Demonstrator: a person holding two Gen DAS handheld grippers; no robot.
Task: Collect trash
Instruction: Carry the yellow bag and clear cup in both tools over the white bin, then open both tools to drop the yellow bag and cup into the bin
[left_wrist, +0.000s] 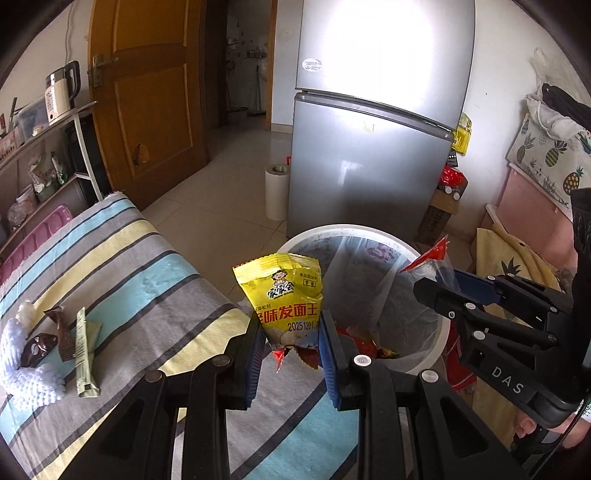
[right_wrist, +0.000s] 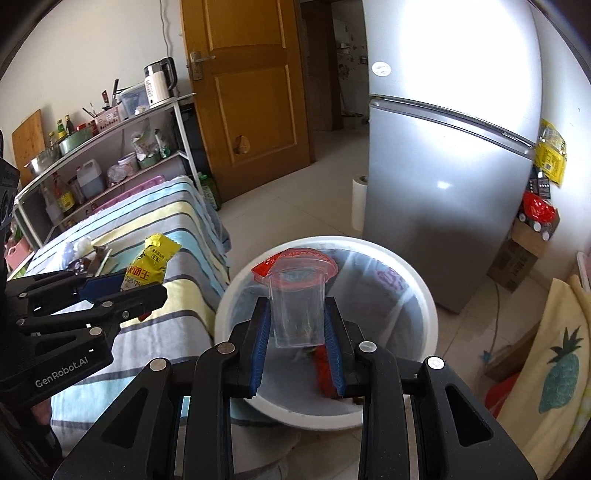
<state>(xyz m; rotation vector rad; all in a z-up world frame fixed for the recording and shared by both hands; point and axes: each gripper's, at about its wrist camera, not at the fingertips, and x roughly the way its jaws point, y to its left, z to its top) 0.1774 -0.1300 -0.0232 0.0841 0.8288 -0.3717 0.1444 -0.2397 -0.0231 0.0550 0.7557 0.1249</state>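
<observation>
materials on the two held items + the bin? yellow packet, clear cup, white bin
Yellow packet: looks like glossy printed plastic film; it creases and its torn bottom edge is ragged.
Clear cup: thin transparent plastic, see-through walls, red peel-back lid, probably foil or film.
White bin: likely rigid plastic, smooth rim, lined with a thin translucent bag.

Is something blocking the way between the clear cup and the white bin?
Nothing visible blocks it. The right tool holds the clear cup above the open white bin, whose liner is open with trash at the bottom. The left tool, holding the yellow packet, stays off to the side.
</observation>
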